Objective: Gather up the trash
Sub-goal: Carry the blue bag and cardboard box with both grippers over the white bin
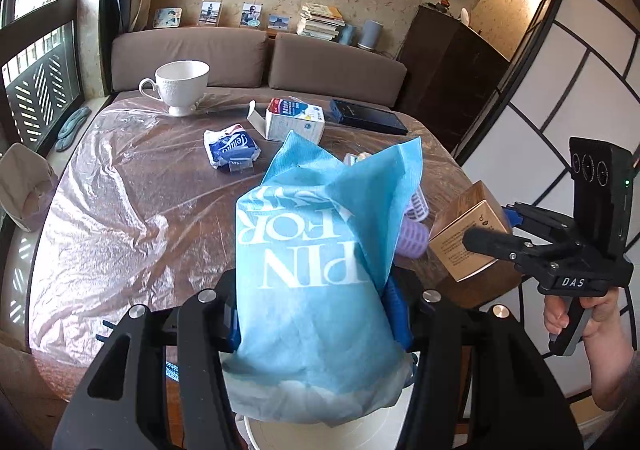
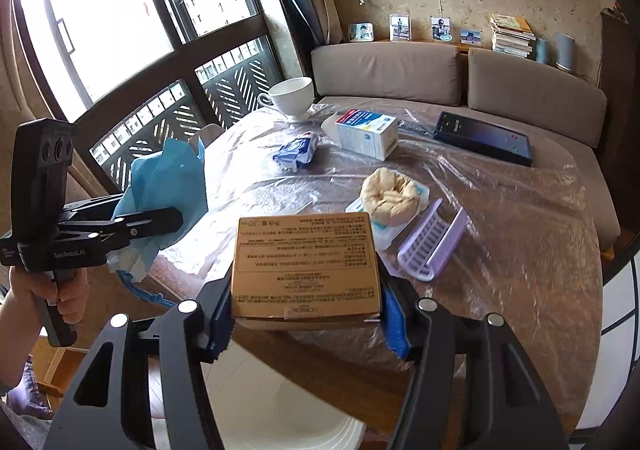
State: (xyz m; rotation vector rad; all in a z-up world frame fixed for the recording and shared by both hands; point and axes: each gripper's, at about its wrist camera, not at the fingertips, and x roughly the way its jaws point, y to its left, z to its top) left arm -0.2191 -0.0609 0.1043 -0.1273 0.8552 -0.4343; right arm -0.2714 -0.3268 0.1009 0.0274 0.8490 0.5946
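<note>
On the near edge of the table [image 2: 520,250], which is draped in clear plastic film, both tongs hold something. The left tongs [image 1: 316,314] are clamped on a blue bag [image 1: 316,270] with white lettering, its top corners standing up loose above the jaws. The right tongs [image 2: 306,314] grip a tan box [image 2: 306,258] by its two sides, printed face up; in the left view that box sits just beside the bag, to its right, with a hand [image 1: 588,318] on the tool's handle. A white round rim [image 2: 300,410] shows below both tongs, off the table's edge.

Farther out on the film lie a crumpled beige wrapper [image 2: 390,194] on a white packet, a lilac comb-like clip [image 2: 432,246] just beside it, a blue-and-white tissue pack [image 1: 230,148], a white carton [image 1: 296,120] with an open flap, and a dark flat case [image 1: 366,116]. A white cup [image 1: 182,84] stands at the far left corner. Behind the table runs a brown sofa [image 1: 340,66].
</note>
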